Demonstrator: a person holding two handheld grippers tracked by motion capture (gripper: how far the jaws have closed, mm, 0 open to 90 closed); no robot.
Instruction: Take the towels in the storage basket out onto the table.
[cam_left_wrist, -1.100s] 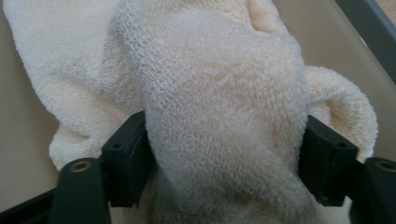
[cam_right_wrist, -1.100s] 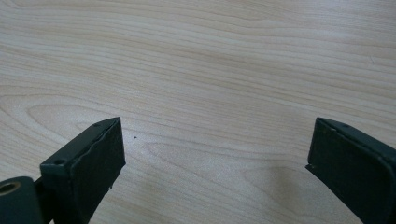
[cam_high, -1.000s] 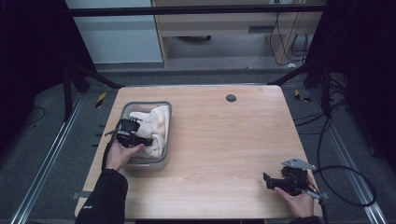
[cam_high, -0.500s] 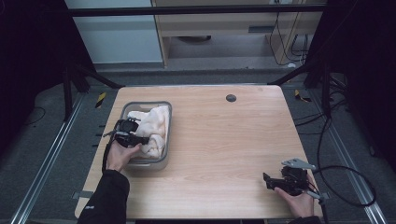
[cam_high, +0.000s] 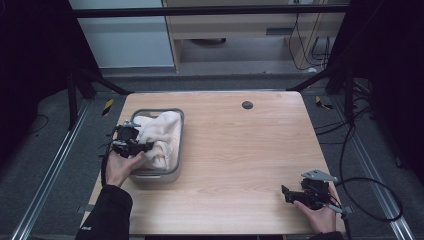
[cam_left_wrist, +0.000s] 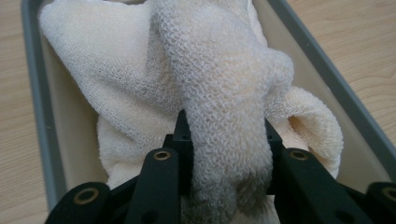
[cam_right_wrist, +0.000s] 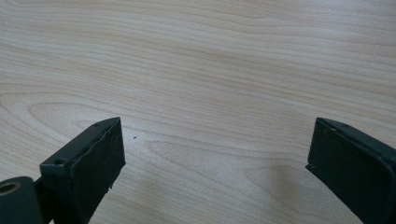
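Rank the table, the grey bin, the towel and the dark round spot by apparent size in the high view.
1. table
2. grey bin
3. towel, slightly smaller than its bin
4. dark round spot

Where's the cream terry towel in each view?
High view: the cream terry towel sits left of centre, heaped in the grey-rimmed plastic bin, at the left claw.
Left gripper view: centre, a fold pinched between the black jaws.
Right gripper view: towel not in it; bare wooden tabletop past the right claw.
Shared landmark: the bin's grey rim beside the towel.
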